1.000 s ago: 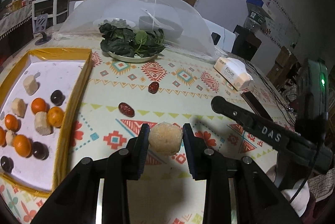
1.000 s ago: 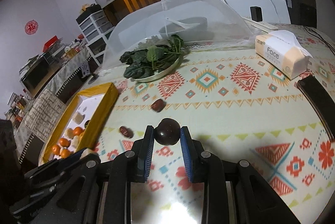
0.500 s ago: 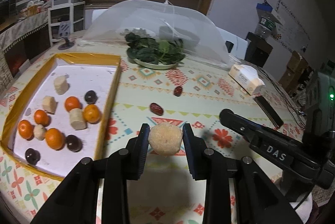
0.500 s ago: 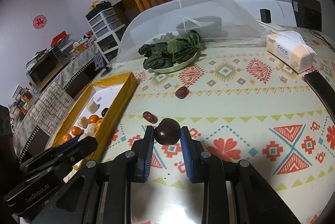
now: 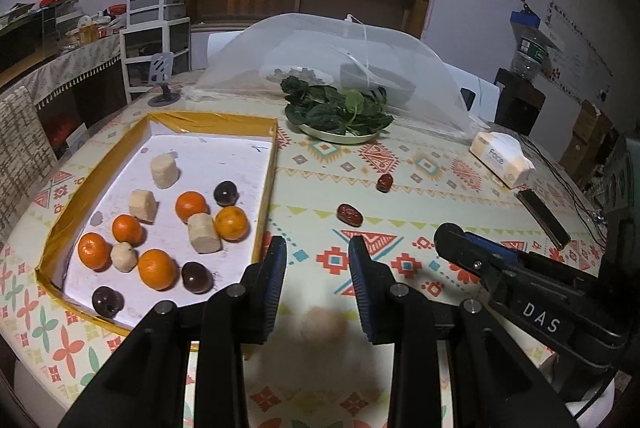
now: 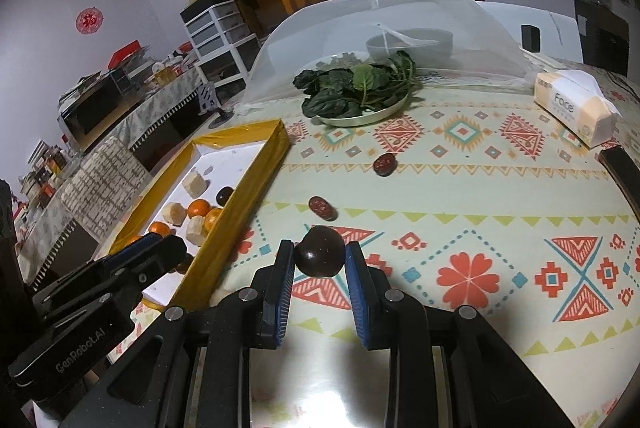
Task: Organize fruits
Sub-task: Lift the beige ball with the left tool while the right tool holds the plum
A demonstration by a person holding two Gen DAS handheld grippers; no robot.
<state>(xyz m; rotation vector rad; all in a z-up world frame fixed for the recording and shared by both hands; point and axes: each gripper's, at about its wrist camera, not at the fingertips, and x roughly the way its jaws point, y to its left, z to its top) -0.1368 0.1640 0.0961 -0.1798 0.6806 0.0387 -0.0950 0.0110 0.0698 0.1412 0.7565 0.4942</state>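
A yellow-rimmed tray (image 5: 267, 195) with a white floor holds several oranges, beige chunks and dark round fruits. My left gripper (image 5: 317, 260) hovers just right of the tray's near corner, its jaws apart with nothing between the pads. A blurred beige chunk (image 5: 322, 324) shows lower down, between the finger bases and free of the pads. My right gripper (image 6: 320, 262) is shut on a dark round fruit (image 6: 320, 252) above the tablecloth, right of the tray (image 6: 240, 203). Two red dates (image 5: 349, 214) (image 5: 385, 182) lie on the cloth ahead.
A plate of leafy greens (image 5: 340, 115) and a mesh food cover (image 5: 340, 59) stand at the back. A tissue pack (image 5: 500, 159) and a dark phone (image 5: 544, 220) lie at the right. The right gripper (image 5: 448, 238) is close on the left one's right.
The beige chunk held between the left fingers has left the pads and shows as a blur lower down. Both grippers have moved toward the tray; the right one still grips the dark fruit.
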